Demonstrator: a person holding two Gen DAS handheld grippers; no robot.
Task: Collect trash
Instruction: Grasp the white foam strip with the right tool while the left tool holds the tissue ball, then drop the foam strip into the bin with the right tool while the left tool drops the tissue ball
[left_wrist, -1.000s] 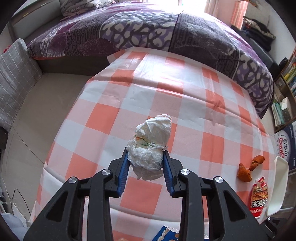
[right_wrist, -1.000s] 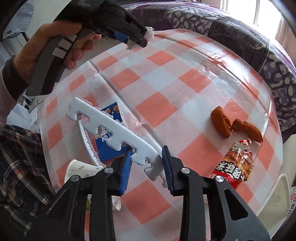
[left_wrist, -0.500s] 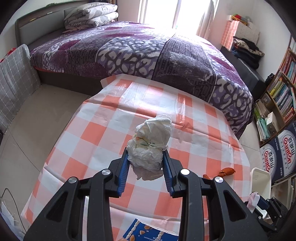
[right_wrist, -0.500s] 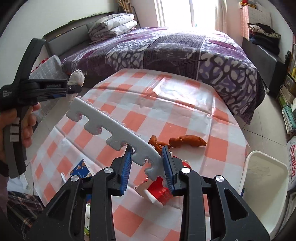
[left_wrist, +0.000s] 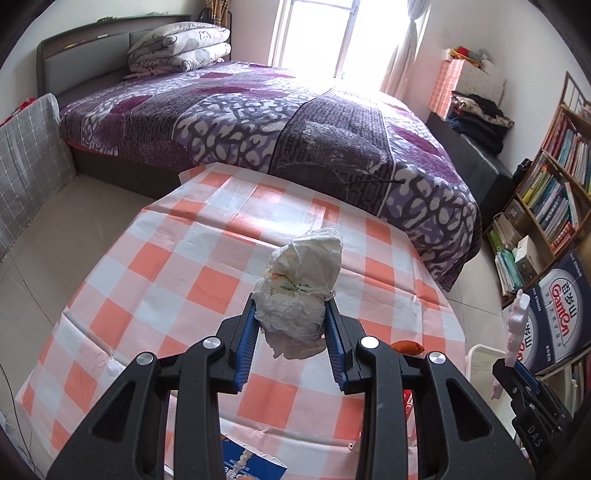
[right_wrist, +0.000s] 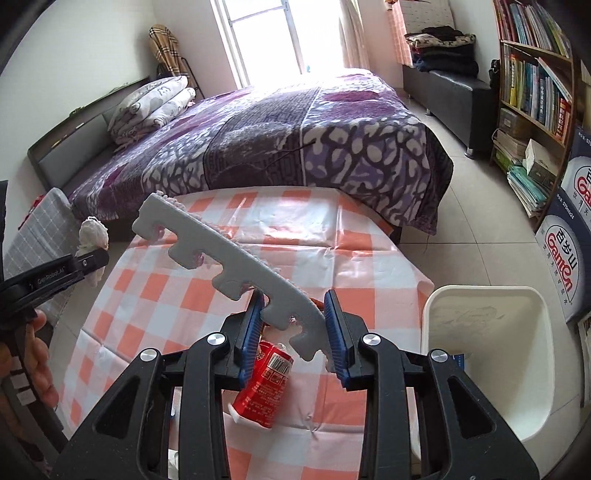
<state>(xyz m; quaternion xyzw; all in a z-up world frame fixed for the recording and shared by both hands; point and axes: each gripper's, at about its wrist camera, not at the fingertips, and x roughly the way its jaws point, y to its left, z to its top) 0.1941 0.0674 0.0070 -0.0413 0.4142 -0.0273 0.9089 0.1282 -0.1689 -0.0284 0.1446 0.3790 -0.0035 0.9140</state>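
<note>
Left gripper (left_wrist: 291, 325): jaws clamped on crumpled white tissue wad (left_wrist: 301, 291), held above the checked table, left of white plastic bin (right_wrist: 487, 354).

Right gripper (right_wrist: 293, 325): jaws clamped on grey notched foam strip (right_wrist: 229, 260), beside bin, likely for dropping.

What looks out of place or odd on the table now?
A red snack wrapper lies crumpled on the checked tablecloth, and orange peel sits near the table edge. Both are trash outside the white bin.
</note>
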